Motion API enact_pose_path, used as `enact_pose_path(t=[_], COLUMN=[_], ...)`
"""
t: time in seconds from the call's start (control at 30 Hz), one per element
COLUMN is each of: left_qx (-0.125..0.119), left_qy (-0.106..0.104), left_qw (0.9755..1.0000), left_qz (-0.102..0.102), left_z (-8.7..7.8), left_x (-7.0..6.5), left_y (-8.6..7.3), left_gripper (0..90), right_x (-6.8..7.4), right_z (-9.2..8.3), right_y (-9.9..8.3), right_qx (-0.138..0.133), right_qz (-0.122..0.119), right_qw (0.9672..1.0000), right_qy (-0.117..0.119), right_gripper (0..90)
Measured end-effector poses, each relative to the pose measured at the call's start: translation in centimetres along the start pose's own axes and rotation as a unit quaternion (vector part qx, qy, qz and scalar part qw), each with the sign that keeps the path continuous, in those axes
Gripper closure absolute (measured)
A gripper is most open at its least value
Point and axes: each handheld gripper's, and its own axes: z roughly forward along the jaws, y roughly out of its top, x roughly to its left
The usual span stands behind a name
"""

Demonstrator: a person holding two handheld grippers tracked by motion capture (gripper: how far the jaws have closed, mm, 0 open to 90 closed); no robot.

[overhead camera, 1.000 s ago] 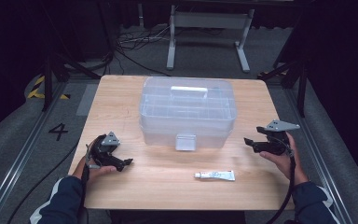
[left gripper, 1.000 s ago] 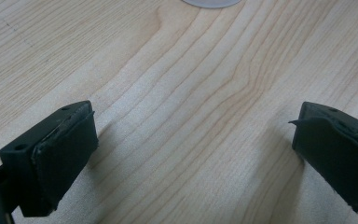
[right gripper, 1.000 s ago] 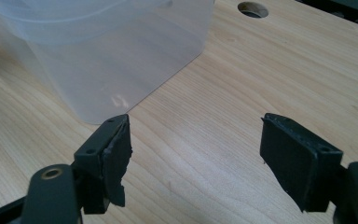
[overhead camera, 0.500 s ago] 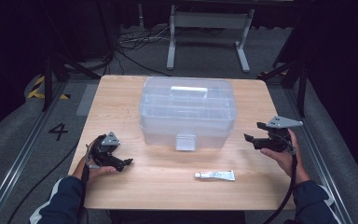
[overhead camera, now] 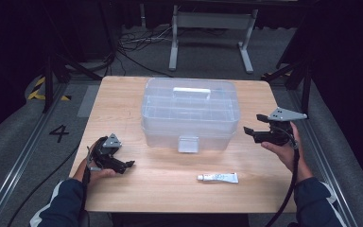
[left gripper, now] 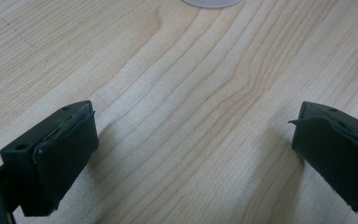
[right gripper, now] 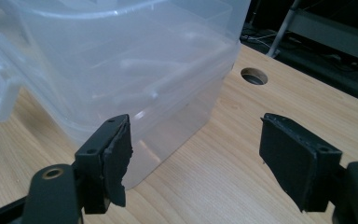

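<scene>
Gripper (right gripper: 193,158) gapes beside clear box (right gripper: 121,70) corner.

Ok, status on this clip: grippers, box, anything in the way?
Left hand-held gripper open, empty, low over table. Right hand-held gripper open beside clear lidded box, not touching. Tube lies in front, clear of both.

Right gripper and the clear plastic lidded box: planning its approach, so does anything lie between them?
No. In the high view only bare wooden table separates the right gripper from the clear plastic lidded box; the right gripper view agrees.

Clear box (overhead camera: 190,111) — black tongs (overhead camera: 248,131)
</scene>
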Motion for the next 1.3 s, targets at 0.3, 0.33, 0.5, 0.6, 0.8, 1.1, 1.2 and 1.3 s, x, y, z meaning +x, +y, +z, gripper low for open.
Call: enact_pose_path(t=[0.3,0.33,0.5,0.6,0.8,1.1,1.2,1.3], left_qx=[0.0,0.0,0.0,0.0,0.0,-0.041,-0.059,-0.066], left_qy=[0.0,0.0,0.0,0.0,0.001,-0.023,-0.028,-0.025], left_qw=[1.0,1.0,1.0,1.0,1.0,0.9989,0.9978,0.9973], left_qz=[-0.001,-0.001,-0.001,0.0,-0.002,0.006,0.013,0.023], left_z=[0.0,0.0,0.0,0.0,0.1,0.3,0.3,0.5], left_x=[0.0,0.0,0.0,0.0,0.0,0.4,0.2,-0.2], left_y=[0.0,0.0,0.0,0.0,0.1,2.5,3.8,4.9], left_gripper=[0.4,0.4,0.4,0.4,0.4,16.5,17.8,17.7], right_x=[-0.2,-0.3,-0.5,-0.5,-0.2,-1.1,-1.3,-1.5], right_z=[-0.1,-0.1,0.0,0.1,0.5,1.7,1.7,1.6], right_y=[0.8,0.9,1.7,2.1,2.8,3.7,4.1,4.6], right_qx=[-0.007,-0.008,-0.013,-0.015,-0.012,-0.012,-0.014,-0.021], right_qz=[-0.002,-0.001,-0.003,-0.002,-0.016,-0.004,-0.005,-0.001], right_qw=[1.0,1.0,0.9999,0.9999,0.9998,0.9999,0.9998,0.9997], right_qy=[0.002,0.004,0.001,0.005,0.006,-0.011,-0.014,-0.016], right_gripper=[25.9,26.0,26.3,26.3,27.3,29.5,29.5,29.8])
